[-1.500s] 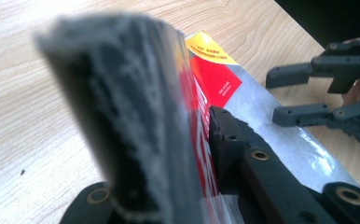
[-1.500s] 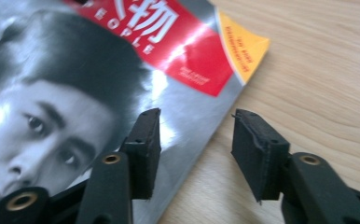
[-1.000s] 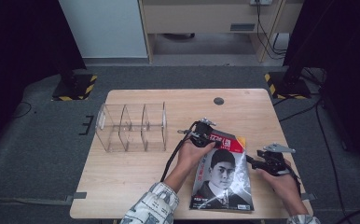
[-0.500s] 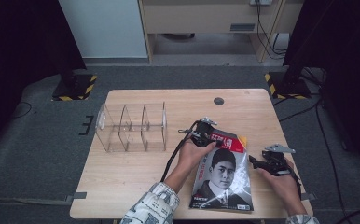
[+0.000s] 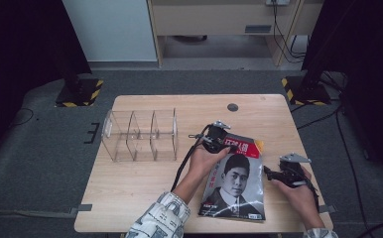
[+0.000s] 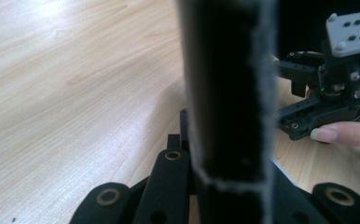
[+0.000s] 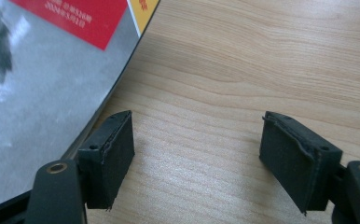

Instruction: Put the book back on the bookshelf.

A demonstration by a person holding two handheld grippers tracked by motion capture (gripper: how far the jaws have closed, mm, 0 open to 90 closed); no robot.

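From the high view, the magazine [image 5: 235, 181] lies flat on the counter [image 5: 145, 183] between my hands; my left gripper [image 5: 225, 144] sits at its top edge, fingers shut, probably pinning that corner. In the left gripper view, my dark pads [image 6: 229, 93] press together, nothing visibly between them. In the right gripper view, my right gripper [image 7: 197, 156] has just been opening, its fingers wide and empty beside the magazine's edge, presumably to take it.

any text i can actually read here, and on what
Magazine, red band at the top of the cover: large white characters, too blurred to read.
Same red band in the right gripper view: small white print, perhaps a date starting "2024", not sure.
Cover's bottom edge: small print, too small to read.
Nothing else carries text.
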